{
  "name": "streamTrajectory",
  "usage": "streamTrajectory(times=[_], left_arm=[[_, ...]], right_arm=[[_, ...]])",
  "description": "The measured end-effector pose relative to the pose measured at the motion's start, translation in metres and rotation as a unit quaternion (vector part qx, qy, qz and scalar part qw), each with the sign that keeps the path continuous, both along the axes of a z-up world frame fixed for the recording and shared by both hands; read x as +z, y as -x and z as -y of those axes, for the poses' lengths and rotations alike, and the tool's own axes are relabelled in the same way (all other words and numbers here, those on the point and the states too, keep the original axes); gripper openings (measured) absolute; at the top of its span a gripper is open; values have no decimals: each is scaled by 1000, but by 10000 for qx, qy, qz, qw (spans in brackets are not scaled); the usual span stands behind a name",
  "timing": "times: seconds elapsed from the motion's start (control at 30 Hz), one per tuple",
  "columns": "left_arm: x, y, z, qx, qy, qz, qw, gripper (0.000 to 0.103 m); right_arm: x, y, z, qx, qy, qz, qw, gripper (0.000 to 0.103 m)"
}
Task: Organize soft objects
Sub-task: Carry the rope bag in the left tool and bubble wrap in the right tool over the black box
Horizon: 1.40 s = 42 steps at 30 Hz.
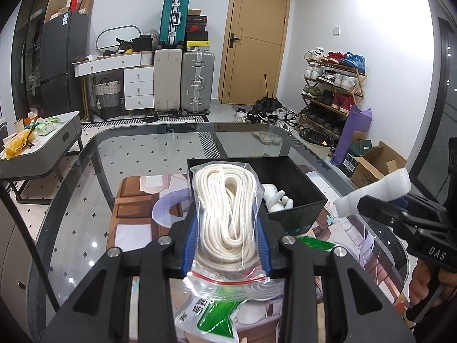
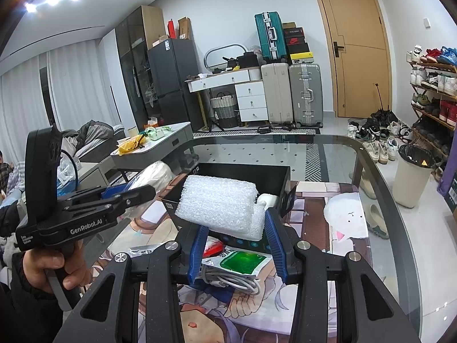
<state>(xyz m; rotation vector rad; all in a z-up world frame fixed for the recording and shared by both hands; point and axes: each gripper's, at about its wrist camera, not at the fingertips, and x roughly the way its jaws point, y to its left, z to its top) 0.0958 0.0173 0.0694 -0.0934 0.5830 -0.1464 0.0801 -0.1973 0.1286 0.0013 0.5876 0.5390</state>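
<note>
My left gripper [image 1: 227, 223] is shut on a clear zip bag of coiled white rope [image 1: 228, 214], held over the left part of a black box [image 1: 302, 197] on the glass table. A white soft item [image 1: 278, 200] lies inside the box. My right gripper [image 2: 235, 228] is shut on a folded white foam sheet [image 2: 220, 204], held above the near edge of the black box [image 2: 251, 171]. The foam sheet also shows in the left wrist view [image 1: 374, 190], with the right gripper [image 1: 362, 204] at the right. The left gripper [image 2: 145, 193] and rope bag [image 2: 155, 174] show at the left in the right wrist view.
A green-and-white pouch [image 2: 242, 260] and a coiled white cable [image 2: 228, 278] lie on the printed mat [image 2: 342, 223] below my right gripper. The green pouch [image 1: 217, 314] also shows under my left gripper. The glass table's rim [image 2: 380, 171] curves round. A bin [image 2: 411, 180] stands on the floor.
</note>
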Motion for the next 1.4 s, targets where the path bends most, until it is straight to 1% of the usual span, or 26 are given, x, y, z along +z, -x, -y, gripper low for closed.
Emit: streamTrajectory(times=[0.3, 0.57, 0.7, 0.93, 1.1, 1.27, 1.4], left_arm=[[5, -10, 1, -51, -8, 14, 10000, 35], [3, -17, -2, -48, 41, -19, 10000, 35], [2, -23, 1, -90, -10, -62, 9999, 35], [0, -39, 3, -89, 100, -149, 9998, 35], [-4, -51, 8, -115, 111, -182, 9997, 35], [-10, -61, 8, -97, 103, -233, 9996, 35], [-16, -68, 9, -93, 129, -305, 9994, 35]], right_arm=[[2, -6, -7, 55, 98, 4, 9999, 41], [1, -15, -18, 83, 224, -115, 9996, 41], [0, -24, -25, 93, 270, -225, 9993, 41], [-1, -39, -38, 191, 406, -311, 9985, 41], [-3, -52, -46, 263, 456, -402, 9978, 40], [-9, -69, -52, 289, 452, -608, 9967, 40], [-14, -81, -58, 342, 541, -682, 9956, 40]])
